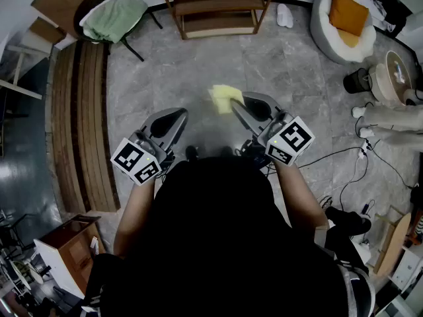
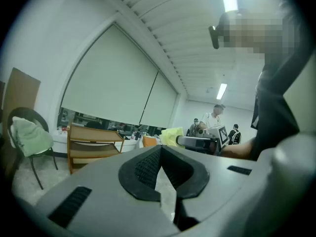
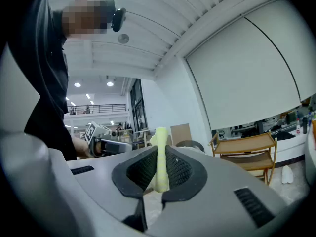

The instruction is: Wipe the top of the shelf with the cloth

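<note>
The yellow cloth is pinched in my right gripper. The jaws are pressed against it from both sides, so it stands as a thin upright fold between the ribbed pads, and its top edge pokes out past the tips. From the head view the loose part of it fans out ahead of the gripper, in the air over the grey stone floor and not touching anything else.

My left gripper is level with the right one, just beside it with a gap between them. Its jaws are drawn together, tips meeting as far as I can tell, and there is nothing between the pads; I only see floor through the slit lower down.

The shelf is well apart from both grippers, straight ahead against the far wall. It is a low wooden unit with open tiers, and its top board looks bare, though the picture edge cuts part of it off. The cloth is nowhere near it.

To the shelf's left a dark-framed chair has a pale green fabric draped over it. Wooden slats run along the floor on my left. On my right is a round white seat with an orange cushion on it, and thin cables trail across the floor.
</note>
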A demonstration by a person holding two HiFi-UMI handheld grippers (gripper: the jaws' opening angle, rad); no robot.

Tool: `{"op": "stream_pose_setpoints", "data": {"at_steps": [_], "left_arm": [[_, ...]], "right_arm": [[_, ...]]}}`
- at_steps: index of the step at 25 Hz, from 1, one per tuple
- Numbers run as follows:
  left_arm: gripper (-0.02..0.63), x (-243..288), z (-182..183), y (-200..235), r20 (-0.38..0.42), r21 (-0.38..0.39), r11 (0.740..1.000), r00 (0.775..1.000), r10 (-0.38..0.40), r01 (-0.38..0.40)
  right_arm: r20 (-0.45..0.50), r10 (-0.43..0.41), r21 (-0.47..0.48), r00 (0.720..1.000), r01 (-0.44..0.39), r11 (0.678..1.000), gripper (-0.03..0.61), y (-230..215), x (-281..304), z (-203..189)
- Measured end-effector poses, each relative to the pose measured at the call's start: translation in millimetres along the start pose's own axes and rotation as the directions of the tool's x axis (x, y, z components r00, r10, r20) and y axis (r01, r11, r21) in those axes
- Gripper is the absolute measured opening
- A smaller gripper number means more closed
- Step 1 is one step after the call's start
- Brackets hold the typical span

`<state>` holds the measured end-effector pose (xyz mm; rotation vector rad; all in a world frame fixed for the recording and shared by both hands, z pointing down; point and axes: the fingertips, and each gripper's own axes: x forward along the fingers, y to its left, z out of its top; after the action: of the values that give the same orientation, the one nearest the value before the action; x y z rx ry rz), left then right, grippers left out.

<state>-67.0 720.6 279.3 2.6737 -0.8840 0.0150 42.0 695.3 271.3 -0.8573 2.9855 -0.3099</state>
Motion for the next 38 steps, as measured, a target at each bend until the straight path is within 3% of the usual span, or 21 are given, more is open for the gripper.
{"op": "stream_pose_setpoints", "data": {"at_steps": [14, 22, 30, 38], "left_arm": [[0.011, 22, -26, -28, -0.018, -0.042, 0.997, 0.998, 0.057, -0.057], [0.011, 36, -30, -33, -0.046, -0.055, 0.998, 0.998, 0.033, -0.036], [0.011, 46, -27, -4, -0.030, -0.065, 0.998, 0.999, 0.017, -0.019], [0.011, 65, -1, 56, 0.016, -0.087, 0.996, 1.000, -0.007, 0.009]], "right_arm": [[-0.018, 0.057, -0.017, 0.998, -0.057, 0.998, 0.044, 7, -40, -19], [-0.022, 0.059, 0.017, 0.998, -0.059, 0.998, 0.044, -10, -38, -19], [-0.054, 0.016, 0.009, 0.998, -0.016, 1.000, 0.044, -30, -24, -21], [-0.091, -0.037, 0.019, 0.995, 0.039, 0.999, 0.044, -75, 6, -16]]}}
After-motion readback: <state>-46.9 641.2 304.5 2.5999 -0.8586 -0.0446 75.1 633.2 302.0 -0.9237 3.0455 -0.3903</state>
